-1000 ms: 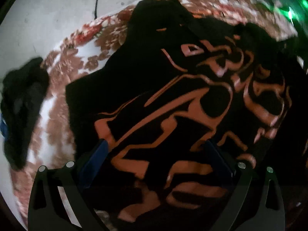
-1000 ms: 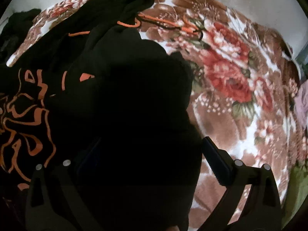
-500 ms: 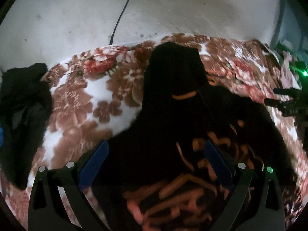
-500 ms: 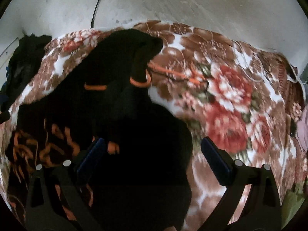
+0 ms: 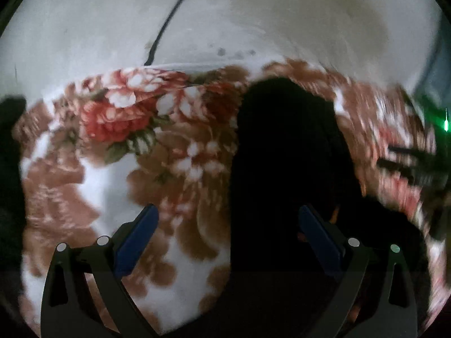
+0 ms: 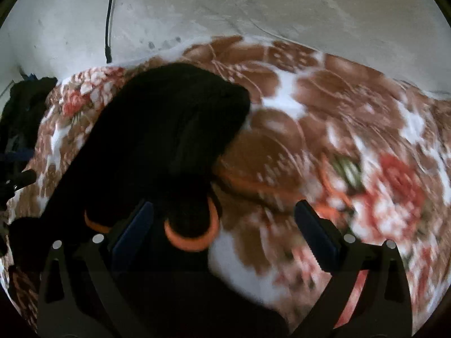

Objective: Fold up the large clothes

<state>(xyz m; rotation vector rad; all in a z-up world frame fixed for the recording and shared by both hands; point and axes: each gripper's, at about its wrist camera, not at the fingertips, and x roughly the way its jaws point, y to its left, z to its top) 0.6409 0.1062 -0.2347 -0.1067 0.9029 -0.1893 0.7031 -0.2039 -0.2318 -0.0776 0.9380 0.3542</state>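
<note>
A black hoodie with orange print lies on a floral blanket. In the left wrist view its hood stretches away from me, right of centre. My left gripper is open above the blanket and the hood's left edge, holding nothing. In the right wrist view the hood lies at left, with an orange-edged cuff near my fingers. My right gripper is open and empty above the cuff and blanket.
The floral blanket covers the bed up to a pale wall with a black cable. A pile of dark clothes lies at the far left. The other gripper shows blurred at the right.
Both grippers have pulled back and tilted up from the hoodie's printed body toward the hood. More wall and blanket show now. Both stay open.
</note>
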